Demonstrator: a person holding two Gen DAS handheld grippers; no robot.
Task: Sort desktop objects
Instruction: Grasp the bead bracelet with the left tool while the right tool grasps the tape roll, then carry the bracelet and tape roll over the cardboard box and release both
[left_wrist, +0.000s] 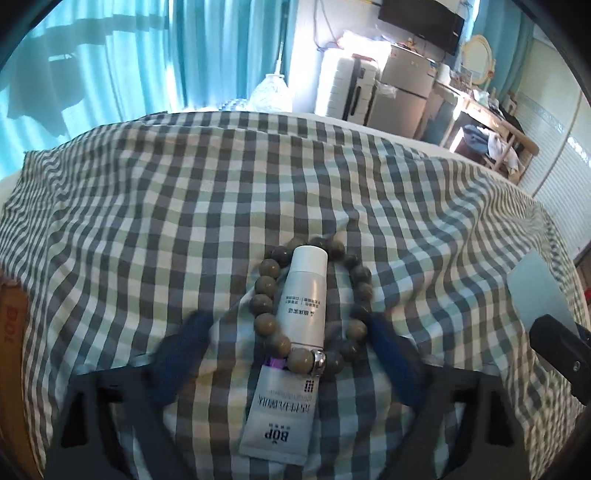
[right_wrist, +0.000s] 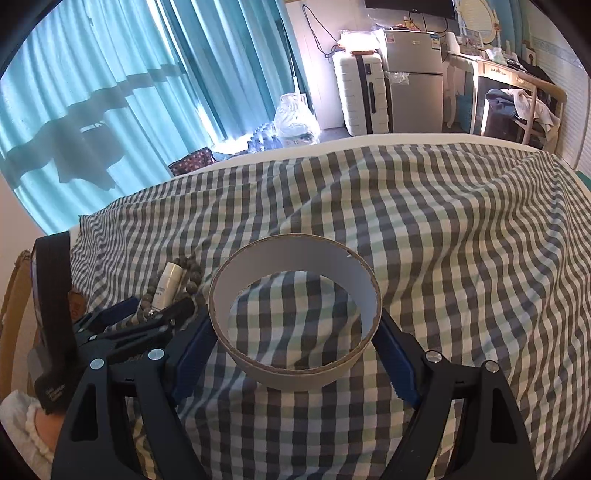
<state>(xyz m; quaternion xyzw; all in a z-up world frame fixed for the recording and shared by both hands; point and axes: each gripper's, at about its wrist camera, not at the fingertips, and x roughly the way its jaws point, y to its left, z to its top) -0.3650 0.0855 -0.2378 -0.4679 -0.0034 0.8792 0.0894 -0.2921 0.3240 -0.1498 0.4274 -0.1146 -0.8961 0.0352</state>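
A white BOP tube (left_wrist: 295, 332) lies on the checked cloth (left_wrist: 184, 206), cap pointing away, threaded through a bracelet of grey-brown beads (left_wrist: 264, 304). My left gripper (left_wrist: 291, 332) is open, its blue fingers on either side of the bracelet and tube. In the right wrist view my right gripper (right_wrist: 295, 332) has its blue pads against both sides of a white cardboard tape ring (right_wrist: 295, 258) that stands on the cloth (right_wrist: 443, 240). The tube (right_wrist: 168, 282) and the beads (right_wrist: 192, 275) show at that view's left, with the left gripper (right_wrist: 147, 321) around them.
A brown cardboard box edge (left_wrist: 13, 332) is at the far left. The ring's pale side (left_wrist: 537, 291) and the right gripper's body show at the left view's right edge. Beyond the cloth stand a white suitcase (right_wrist: 362, 92), a fridge (right_wrist: 413, 88) and a desk.
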